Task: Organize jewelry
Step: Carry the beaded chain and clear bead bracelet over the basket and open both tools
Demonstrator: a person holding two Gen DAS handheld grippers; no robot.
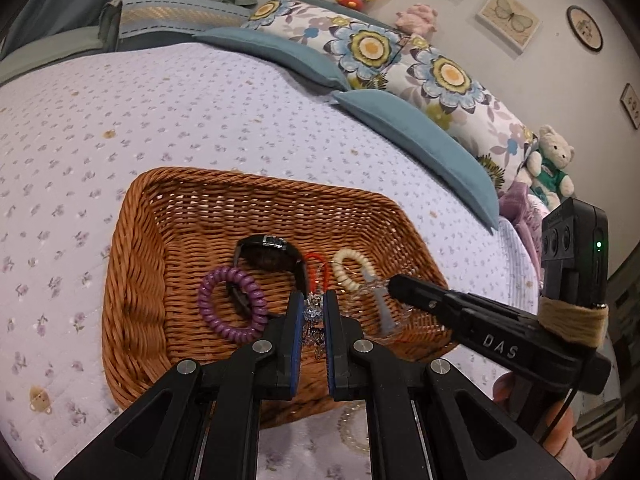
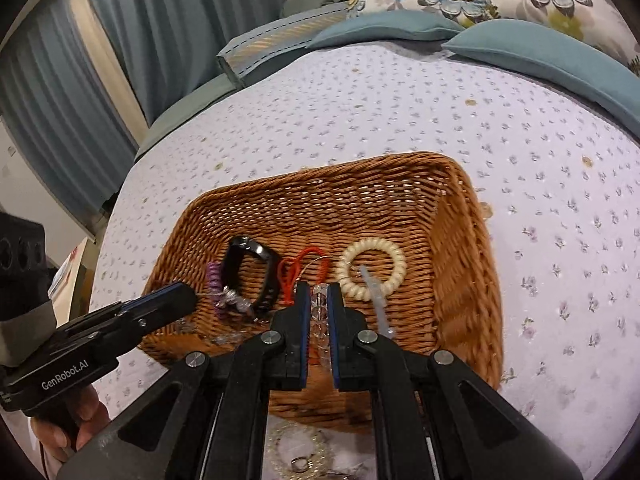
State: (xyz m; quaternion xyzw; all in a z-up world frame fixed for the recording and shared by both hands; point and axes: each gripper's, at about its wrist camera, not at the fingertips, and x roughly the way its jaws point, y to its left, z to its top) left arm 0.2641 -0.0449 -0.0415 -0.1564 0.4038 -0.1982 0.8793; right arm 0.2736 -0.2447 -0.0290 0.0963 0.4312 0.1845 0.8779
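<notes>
Over wicker basket (image 1: pixel 132 280) on bed: silver charm (image 1: pixel 313 312) is pinched by left gripper (image 1: pixel 313 312); clear bead bracelet (image 2: pixel 319 312) is clamped by right gripper (image 2: pixel 319 304).

The right hand-held gripper (image 1: pixel 394 284) reads "DAS", perhaps partly hidden; the left hand-held gripper (image 2: pixel 188 298) reads "GenRobot.AI".

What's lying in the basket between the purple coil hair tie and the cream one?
In the left wrist view, the black watch and a red cord loop lie between the purple coil tie and the cream coil tie, inside the wicker basket.
</notes>
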